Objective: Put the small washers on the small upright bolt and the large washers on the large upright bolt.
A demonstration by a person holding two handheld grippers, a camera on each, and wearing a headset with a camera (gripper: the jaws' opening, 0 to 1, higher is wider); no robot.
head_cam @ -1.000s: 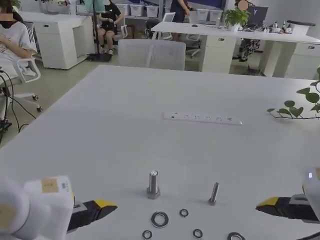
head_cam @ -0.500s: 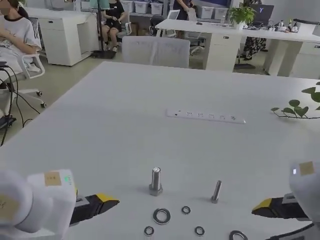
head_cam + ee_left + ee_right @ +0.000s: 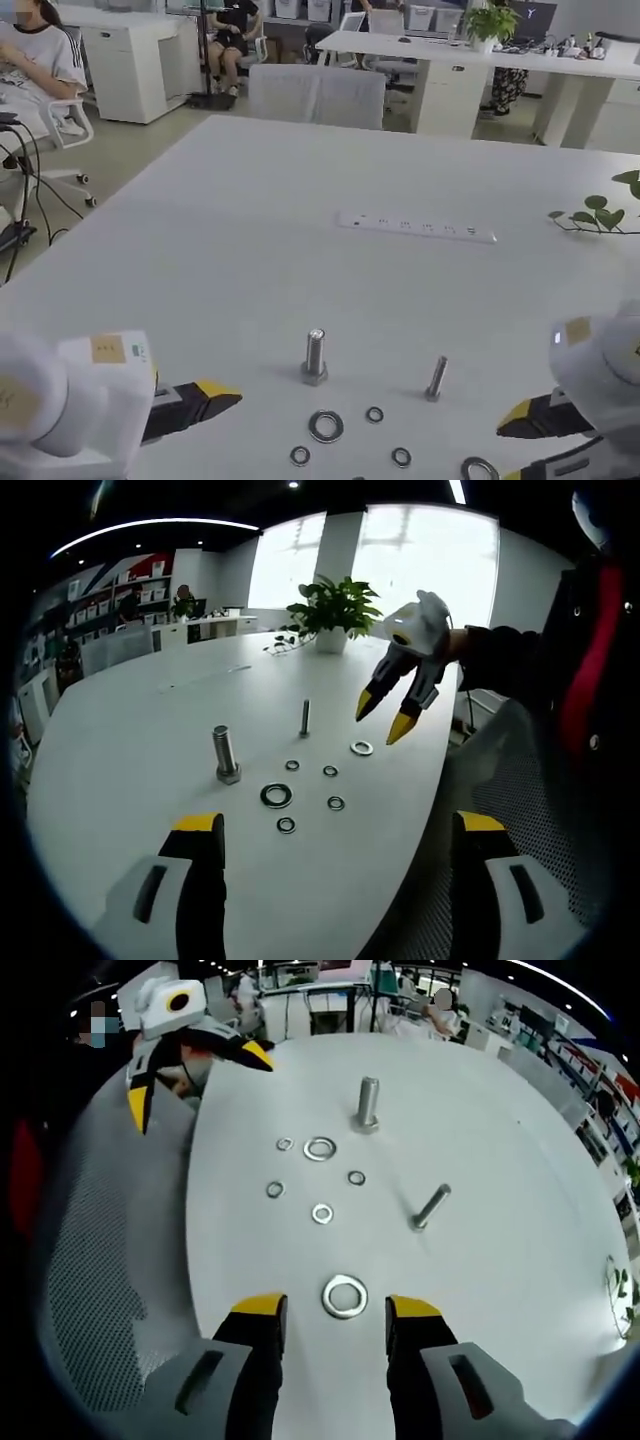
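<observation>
Spread and empty: left claw (image 3: 338, 825), right claw (image 3: 337, 1307).
Shiny flat large washer (image 3: 344, 1296) just ahead of right claw; small washers (image 3: 322, 1213) lie beyond, before the large bolt (image 3: 367, 1105).

No legible text anywhere. Tan sticker (image 3: 108, 348) on left gripper (image 3: 218, 398) body, head view: faint marks, too small to read. Tiny green print (image 3: 133, 350) beside it, blurred. Second tan sticker (image 3: 578, 331) on right gripper (image 3: 520, 420): blank or blurred, cannot tell. Red-and-white wall banner (image 3: 150, 565), left gripper view: lettering unreadable. Power strip (image 3: 416, 227) on tabletop (image 3: 250, 250): markings not resolvable.
</observation>
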